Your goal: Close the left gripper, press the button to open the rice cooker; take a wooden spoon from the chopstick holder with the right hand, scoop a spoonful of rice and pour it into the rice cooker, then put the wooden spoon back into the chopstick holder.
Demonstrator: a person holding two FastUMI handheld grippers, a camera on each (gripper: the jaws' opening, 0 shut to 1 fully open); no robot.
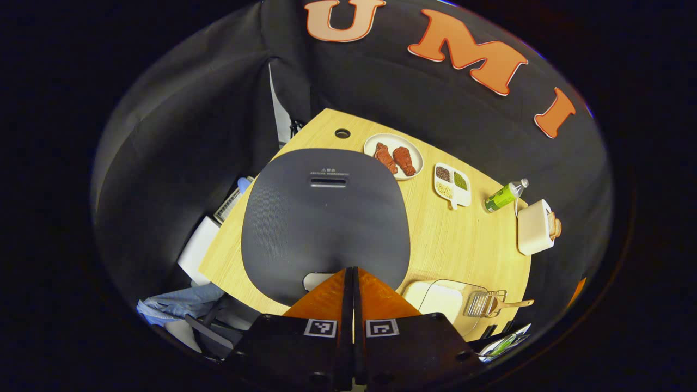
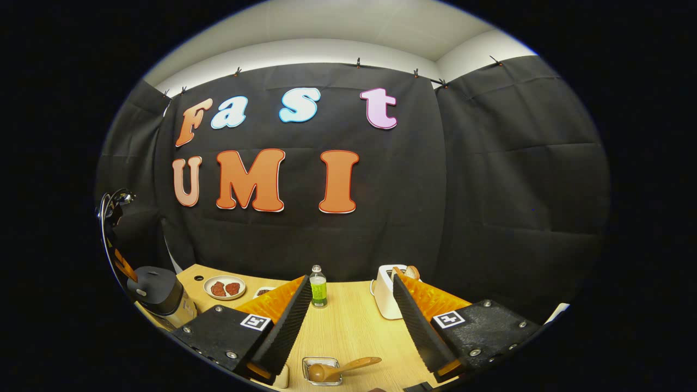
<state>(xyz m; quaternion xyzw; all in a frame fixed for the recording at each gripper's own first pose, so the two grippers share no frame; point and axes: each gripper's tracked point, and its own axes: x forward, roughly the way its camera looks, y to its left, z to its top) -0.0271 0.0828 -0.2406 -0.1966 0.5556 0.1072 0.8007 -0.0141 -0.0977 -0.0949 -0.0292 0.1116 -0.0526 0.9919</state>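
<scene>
Dark-lidded, the rice cooker [image 1: 325,218] sits right under your left tongs [image 1: 353,272], pressed together over its front button [image 1: 318,281], so an off-centre push may skid off, while your right tongs [image 2: 351,321] hang apart above the wooden spoon [image 2: 340,368].

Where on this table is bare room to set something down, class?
Bare wood lies between the rice cooker, divided dish and toaster. Crowded: the near edge by the chopstick holder and wooden spoon.
</scene>
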